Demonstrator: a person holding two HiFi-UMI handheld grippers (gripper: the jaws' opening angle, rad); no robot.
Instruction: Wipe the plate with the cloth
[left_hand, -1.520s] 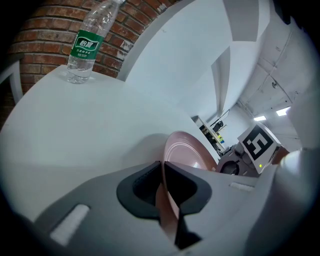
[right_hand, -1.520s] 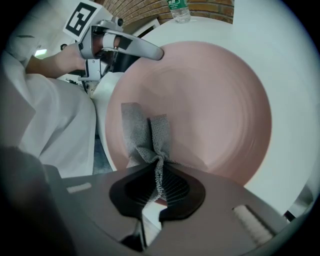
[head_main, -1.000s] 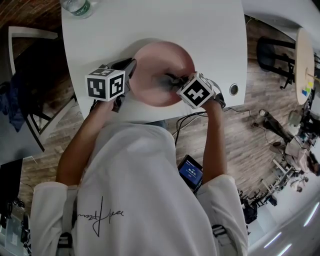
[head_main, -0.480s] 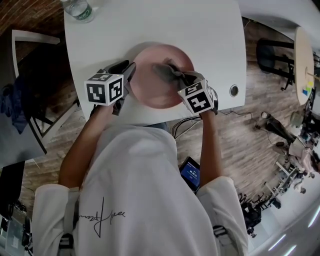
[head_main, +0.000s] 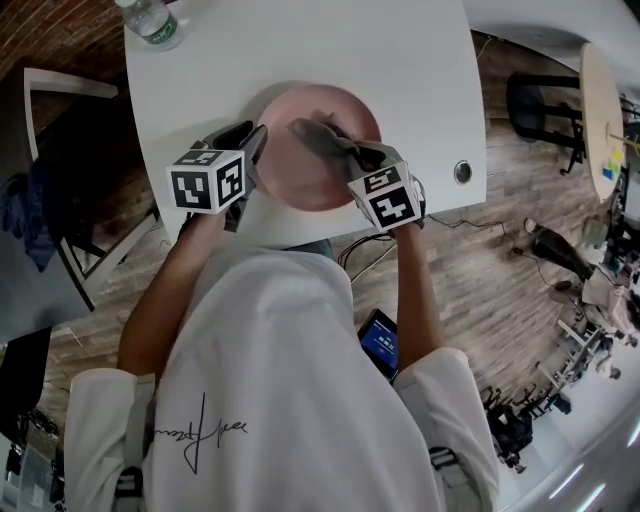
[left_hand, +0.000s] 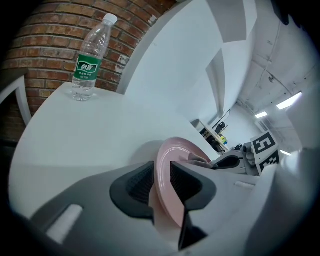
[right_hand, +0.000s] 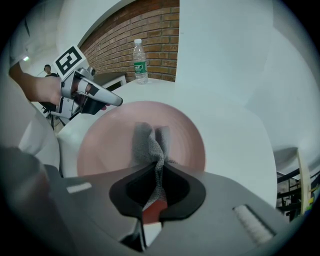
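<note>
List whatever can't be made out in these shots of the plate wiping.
- Head view: the bottle is cut off by the top edge. Its label print is too small to read in either gripper view.
- The plate surface under the cloth is covered in the head and right gripper views.
- Head view: the right gripper hides the rim beneath it.
- Head view: the lit screen at the person's hip is too small to read.

Bright even indoor light, fisheye-warped edges, soft shadows

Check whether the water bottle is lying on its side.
No, the water bottle stands upright on the white table, its cap on top.
</note>
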